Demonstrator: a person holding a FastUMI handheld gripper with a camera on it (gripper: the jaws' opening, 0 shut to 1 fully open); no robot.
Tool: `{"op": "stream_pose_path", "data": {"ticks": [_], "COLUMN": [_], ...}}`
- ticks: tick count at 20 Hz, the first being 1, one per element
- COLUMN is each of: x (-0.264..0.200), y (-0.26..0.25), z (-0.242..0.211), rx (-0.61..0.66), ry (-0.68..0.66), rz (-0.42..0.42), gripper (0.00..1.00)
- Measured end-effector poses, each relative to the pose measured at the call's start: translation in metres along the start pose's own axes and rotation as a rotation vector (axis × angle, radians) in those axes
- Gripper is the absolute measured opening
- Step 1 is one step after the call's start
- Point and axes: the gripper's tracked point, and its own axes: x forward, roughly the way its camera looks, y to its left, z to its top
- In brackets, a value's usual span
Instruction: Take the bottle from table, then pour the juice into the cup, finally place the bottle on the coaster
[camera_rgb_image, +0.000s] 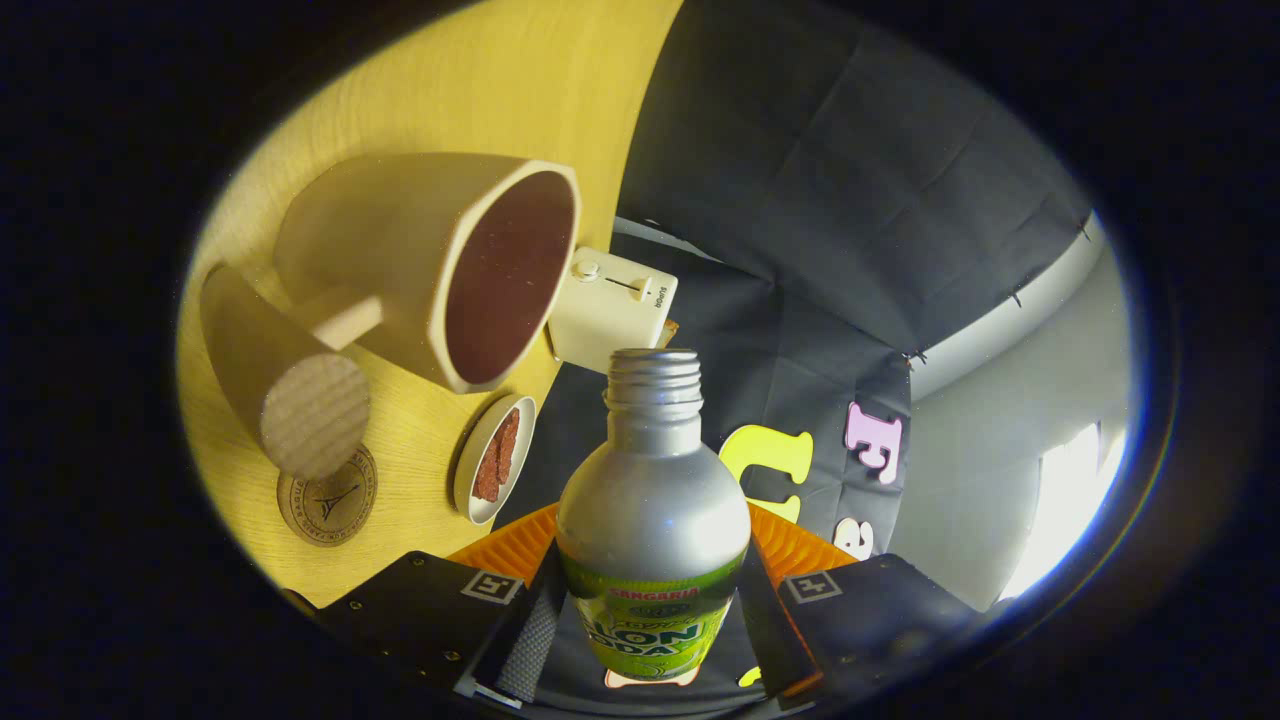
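Your gripper (650, 640) is clamped on the bottle (652, 520): both fingers (525, 640) press against its green-labelled lower body, one on each side, narrowed to the bottle's width. Its silver shoulder and uncapped threaded neck rise straight ahead between the fingers, and the whole view is rolled, so the yellow table (500, 90) stands to your left like a wall. Beyond the left finger sits the cup (440, 265), its dark red inside facing the bottle's mouth but apart from it. Nearer you, a wooden cylinder (285, 375) stands beside the round coaster (328, 500). A small dish (495, 458) holds something reddish-brown, and a white box (612, 305) lies past the cup.
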Motion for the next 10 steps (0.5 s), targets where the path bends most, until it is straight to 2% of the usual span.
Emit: {"op": "stream_pose_path", "data": {"ticks": [6, 10], "x": [-0.013, -0.022], "y": [-0.014, -0.018], "z": [-0.016, -0.028], "rx": [0.219, 0.373], "ry": [0.06, 0.102], "rz": [-0.07, -0.087], "gripper": [0.8, 0.8]}}
